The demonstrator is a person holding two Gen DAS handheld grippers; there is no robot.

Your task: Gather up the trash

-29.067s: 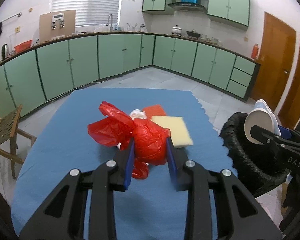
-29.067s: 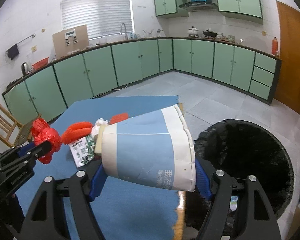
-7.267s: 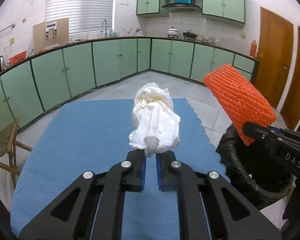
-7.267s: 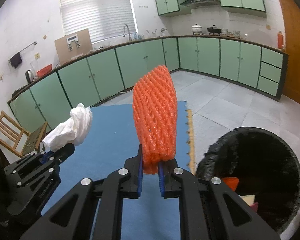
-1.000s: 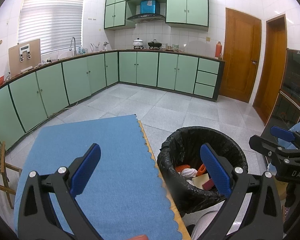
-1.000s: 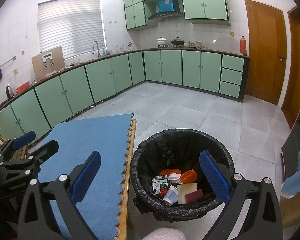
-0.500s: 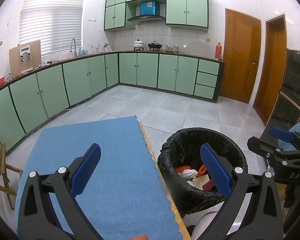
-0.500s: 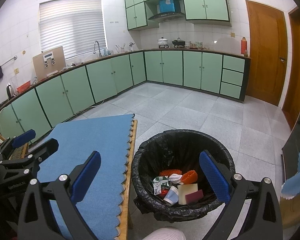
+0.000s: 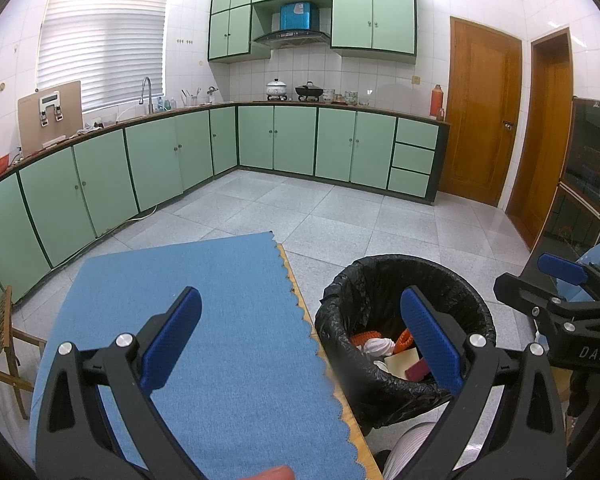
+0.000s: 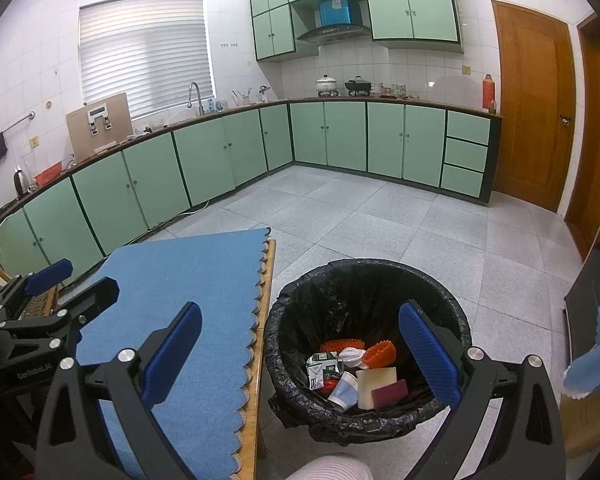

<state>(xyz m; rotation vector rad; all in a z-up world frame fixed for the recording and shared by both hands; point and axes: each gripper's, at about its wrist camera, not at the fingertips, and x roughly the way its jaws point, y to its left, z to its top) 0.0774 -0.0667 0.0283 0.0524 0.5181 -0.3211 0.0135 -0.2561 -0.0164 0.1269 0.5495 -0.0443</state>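
Observation:
A black-lined trash bin point(image 10: 296, 364) stands on the floor beside the table's right edge; it also shows in the left wrist view point(image 9: 380, 272). Inside lie orange foam nets point(image 10: 378, 354), a white tissue point(image 10: 350, 355), a paper cup point(image 10: 344, 392), a yellow sponge point(image 10: 374, 384) and a green carton point(image 10: 320, 368). The blue mat point(image 9: 204, 320) on the table bears no trash. My left gripper point(image 9: 300, 340) is open and empty over the mat's right edge. My right gripper point(image 10: 300, 348) is open and empty above the bin.
Green cabinets point(image 9: 180, 152) line the far walls. A wooden chair point(image 9: 0, 336) stands left of the table. Wooden doors point(image 9: 480, 120) are at the right. The right gripper's body point(image 9: 560, 320) shows at the left view's right edge. A knee point(image 10: 332, 468) is below.
Nothing has visibly changed over the last second; both grippers stay open and nearly still. Earlier, the tissue and orange net they held went into the bin.

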